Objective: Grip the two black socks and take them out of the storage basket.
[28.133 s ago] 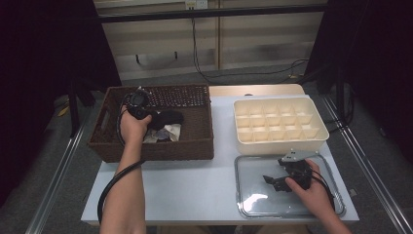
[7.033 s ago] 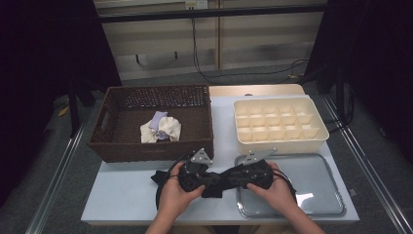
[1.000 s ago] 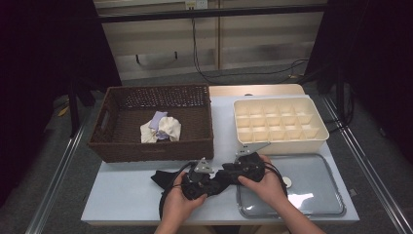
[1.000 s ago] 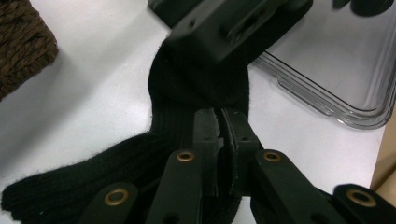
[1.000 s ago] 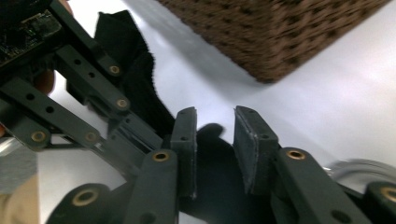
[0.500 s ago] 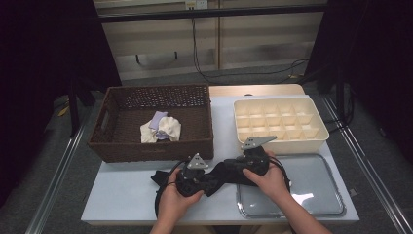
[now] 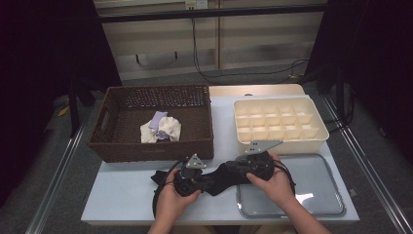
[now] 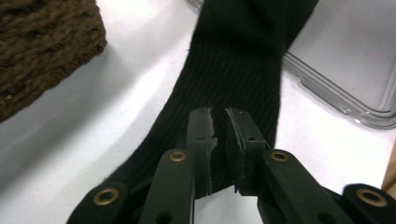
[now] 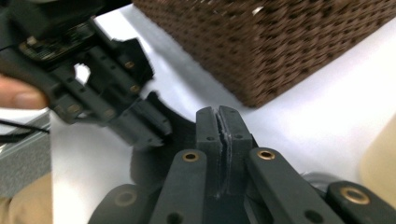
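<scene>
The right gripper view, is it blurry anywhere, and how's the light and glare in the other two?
Right gripper view: the left gripper and a fingertip are soft with blur, while the wicker basket looks sharper. High view: dark surroundings, lit table, a bright glare spot on the clear tray. Left gripper view: the black sock is sharp with visible ribbing; the white tabletop looks nearly washed out.

Just beyond the left gripper point(image 7: 207, 183) the wicker basket point(image 7: 152, 149) blocks the way; bare worktop point(image 7: 122, 190) lies open to its left. Ahead of the right gripper point(image 7: 229, 171) stands the compartment box point(image 7: 277, 144).
</scene>
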Demonstrator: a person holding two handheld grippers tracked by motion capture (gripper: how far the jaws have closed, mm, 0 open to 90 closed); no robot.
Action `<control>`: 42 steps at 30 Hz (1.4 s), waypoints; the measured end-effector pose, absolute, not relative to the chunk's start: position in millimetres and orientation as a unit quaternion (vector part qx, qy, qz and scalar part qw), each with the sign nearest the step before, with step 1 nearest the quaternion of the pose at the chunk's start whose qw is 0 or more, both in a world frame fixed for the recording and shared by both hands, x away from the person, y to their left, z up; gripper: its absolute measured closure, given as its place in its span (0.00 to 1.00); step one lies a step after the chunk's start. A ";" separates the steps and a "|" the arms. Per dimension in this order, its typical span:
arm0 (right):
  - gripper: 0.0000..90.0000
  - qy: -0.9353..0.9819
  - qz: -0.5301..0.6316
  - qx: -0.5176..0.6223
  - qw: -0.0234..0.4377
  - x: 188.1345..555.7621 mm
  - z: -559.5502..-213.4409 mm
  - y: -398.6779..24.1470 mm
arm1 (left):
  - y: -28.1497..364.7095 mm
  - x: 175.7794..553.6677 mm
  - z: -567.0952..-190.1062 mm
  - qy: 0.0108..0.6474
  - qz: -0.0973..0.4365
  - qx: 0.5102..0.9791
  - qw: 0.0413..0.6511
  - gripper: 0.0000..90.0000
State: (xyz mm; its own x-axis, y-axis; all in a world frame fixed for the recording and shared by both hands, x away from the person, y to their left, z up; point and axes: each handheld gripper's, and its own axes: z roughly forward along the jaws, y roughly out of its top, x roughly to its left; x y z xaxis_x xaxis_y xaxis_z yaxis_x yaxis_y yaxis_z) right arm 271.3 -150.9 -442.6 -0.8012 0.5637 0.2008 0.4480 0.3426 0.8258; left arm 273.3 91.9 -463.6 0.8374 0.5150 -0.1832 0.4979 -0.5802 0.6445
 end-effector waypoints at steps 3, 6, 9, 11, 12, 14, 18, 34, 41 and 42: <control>0.97 0.818 0.483 0.308 0.055 266.6 -445.2 -151.3 | 90.2 273.0 -463.8 0.284 0.009 0.890 0.358 0.88; 0.97 0.818 0.482 0.311 0.054 264.1 -448.8 -152.8 | 91.0 273.3 -461.7 0.287 0.003 0.887 0.362 0.86; 0.97 0.817 0.478 0.318 0.057 267.6 -451.5 -156.4 | 95.9 275.1 -458.0 0.296 0.008 0.884 0.363 0.82; 0.97 0.816 0.477 0.323 0.057 270.1 -452.4 -158.9 | 99.7 276.6 -456.1 0.298 0.021 0.882 0.365 0.75; 0.97 0.815 0.476 0.326 0.058 271.4 -452.2 -160.5 | 101.7 277.9 -455.6 0.299 0.024 0.879 0.371 0.67; 0.97 0.815 0.476 0.325 0.059 271.8 -452.1 -161.3 | 106.3 281.1 -454.4 0.305 0.033 0.873 0.378 0.62; 0.97 0.814 0.476 0.328 0.062 272.0 -450.4 -163.0 | 112.8 286.1 -455.3 0.311 0.027 0.869 0.383 0.52; 0.97 0.815 0.472 0.330 0.058 271.8 -452.9 -162.4 | 103.1 287.8 -455.3 0.286 0.033 0.895 0.342 0.91; 0.97 0.810 0.479 0.329 0.076 278.3 -444.0 -167.9 | 100.8 303.8 -433.8 0.278 0.080 0.882 0.372 0.92; 0.97 0.809 0.479 0.330 0.080 279.5 -442.3 -168.3 | 99.6 305.5 -432.1 0.274 0.091 0.883 0.371 0.92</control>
State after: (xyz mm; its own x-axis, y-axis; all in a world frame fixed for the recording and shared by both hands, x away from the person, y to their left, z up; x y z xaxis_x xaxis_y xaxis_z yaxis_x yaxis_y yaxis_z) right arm 279.5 -168.3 -442.3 -0.7692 0.6113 0.1864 0.4572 0.3226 0.8288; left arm 305.5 99.6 -432.1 0.8332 0.5513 -0.0431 0.4164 -0.5742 0.7049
